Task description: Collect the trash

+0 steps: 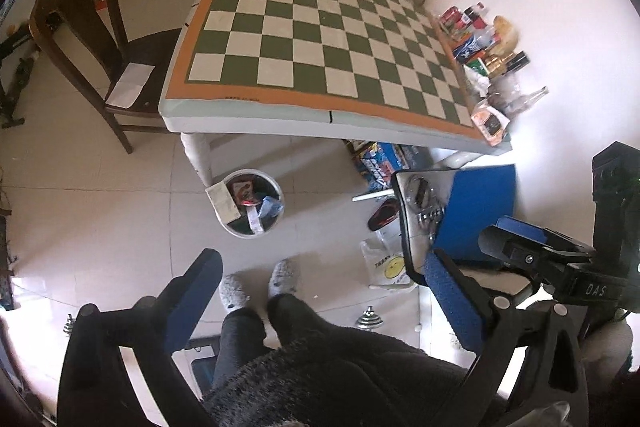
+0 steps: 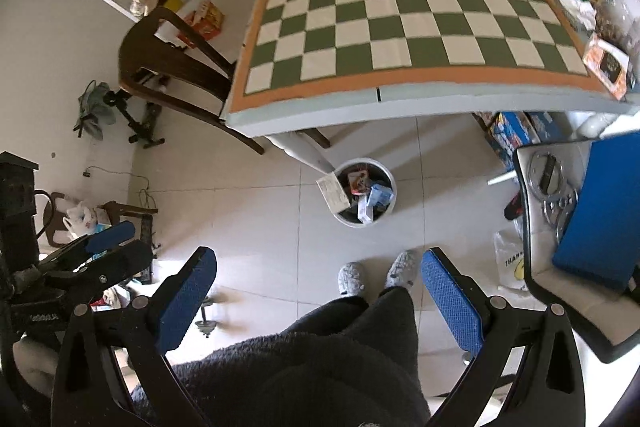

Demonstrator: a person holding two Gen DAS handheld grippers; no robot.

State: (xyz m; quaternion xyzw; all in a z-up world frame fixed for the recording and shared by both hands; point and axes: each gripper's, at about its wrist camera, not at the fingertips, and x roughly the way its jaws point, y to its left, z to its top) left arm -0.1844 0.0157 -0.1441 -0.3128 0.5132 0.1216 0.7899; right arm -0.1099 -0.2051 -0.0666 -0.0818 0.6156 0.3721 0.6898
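Both are hanging well above the floor, so nothing's getting grabbed yet; the left gripper (image 1: 320, 291) is sitting with fingers spread and empty; the right gripper (image 2: 318, 291) is looking the same, released. The white bin (image 1: 251, 203) by the surface (image 1: 320, 115) leg is already brimming with wrappers and boxes, a carton (image 1: 222, 201) leaning over its rim; likely risk is another drop knocking stuff out.
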